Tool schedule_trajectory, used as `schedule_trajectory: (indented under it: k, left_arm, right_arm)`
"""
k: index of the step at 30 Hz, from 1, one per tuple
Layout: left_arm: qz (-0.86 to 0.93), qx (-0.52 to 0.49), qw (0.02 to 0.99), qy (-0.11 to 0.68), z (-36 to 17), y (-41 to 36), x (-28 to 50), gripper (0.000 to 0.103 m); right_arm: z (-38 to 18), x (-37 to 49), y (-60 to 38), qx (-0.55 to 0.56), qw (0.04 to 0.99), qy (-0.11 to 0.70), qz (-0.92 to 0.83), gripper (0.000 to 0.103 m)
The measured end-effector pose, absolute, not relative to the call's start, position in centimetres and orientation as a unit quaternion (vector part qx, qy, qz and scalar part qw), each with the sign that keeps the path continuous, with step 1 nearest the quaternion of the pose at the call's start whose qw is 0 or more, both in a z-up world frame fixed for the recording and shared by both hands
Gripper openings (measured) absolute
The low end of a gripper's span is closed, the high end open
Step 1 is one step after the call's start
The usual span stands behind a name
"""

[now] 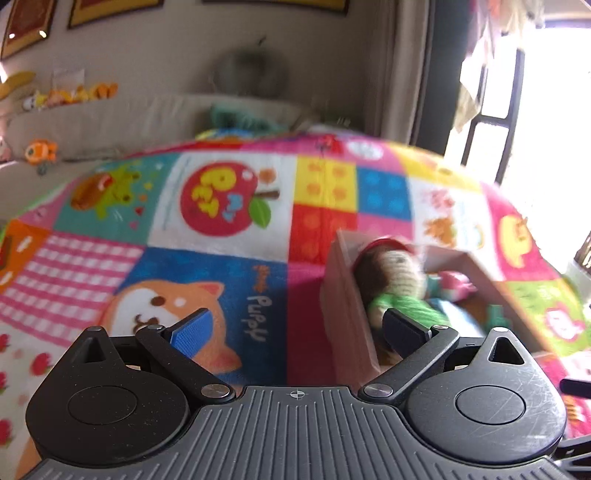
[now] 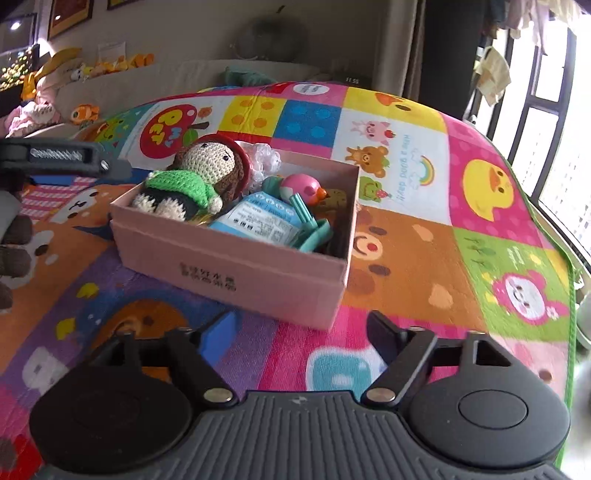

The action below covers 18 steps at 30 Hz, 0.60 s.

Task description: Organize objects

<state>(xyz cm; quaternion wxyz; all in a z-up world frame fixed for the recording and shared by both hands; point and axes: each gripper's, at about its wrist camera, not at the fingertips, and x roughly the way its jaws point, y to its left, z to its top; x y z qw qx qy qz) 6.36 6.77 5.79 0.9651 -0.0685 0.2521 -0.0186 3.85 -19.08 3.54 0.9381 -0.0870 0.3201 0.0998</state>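
A pink cardboard box (image 2: 236, 266) stands on a colourful patchwork blanket (image 2: 406, 240). In it lie a crocheted doll in green (image 2: 188, 177), a blue-white packet (image 2: 258, 221), a pink ball toy (image 2: 301, 188), a teal clip (image 2: 314, 232) and a white frilly item (image 2: 264, 155). My right gripper (image 2: 299, 332) is open and empty, just in front of the box. My left gripper (image 1: 295, 328) is open and empty, at the box's left side; the box (image 1: 343, 306) and doll (image 1: 399, 280) show blurred there. The left gripper's body (image 2: 59, 157) shows at the right view's left edge.
A beige sofa back (image 2: 166, 81) with plush toys (image 2: 118, 62) runs behind the blanket. A window with dark bars (image 2: 535, 110) is at the right. Framed pictures (image 1: 110, 11) hang on the wall. The blanket's right edge (image 2: 569, 295) drops off.
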Motion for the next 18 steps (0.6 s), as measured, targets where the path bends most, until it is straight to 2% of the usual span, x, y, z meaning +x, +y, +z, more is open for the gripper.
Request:
schedule_trajectory:
  k: [2,5,9,13,18]
  left_arm:
    - [-0.035,-0.069,0.962,0.261,5.8,6.4,3.5,0.101]
    - [-0.058,-0.056,0.95,0.301,4.1,5.1,-0.3,0.101]
    - [-0.047,-0.053,0.936,0.344,1.0,3.5,-2.9,0.101]
    - [-0.019,0.002,0.941,0.337,-0.1,1.9,-3.1,0.101]
    - [0.008,0.005,0.941,0.339,-0.4,1.1,-2.0,0.102]
  right_arm:
    - [3.3,1.8,-19.4,-0.08,0.936,0.328,0.1,0.089]
    - [2.4,-0.8,-19.8,-0.053,0.929,0.353,0.097,0.101]
    - [0.7,-2.3,-19.9,-0.027,0.918,0.387,0.082,0.103]
    - [0.3,-1.8,-19.9,-0.024,0.922,0.38,0.064,0.103]
    - [0.1,-0.1,-19.9,-0.019,0.928,0.366,0.063,0.103]
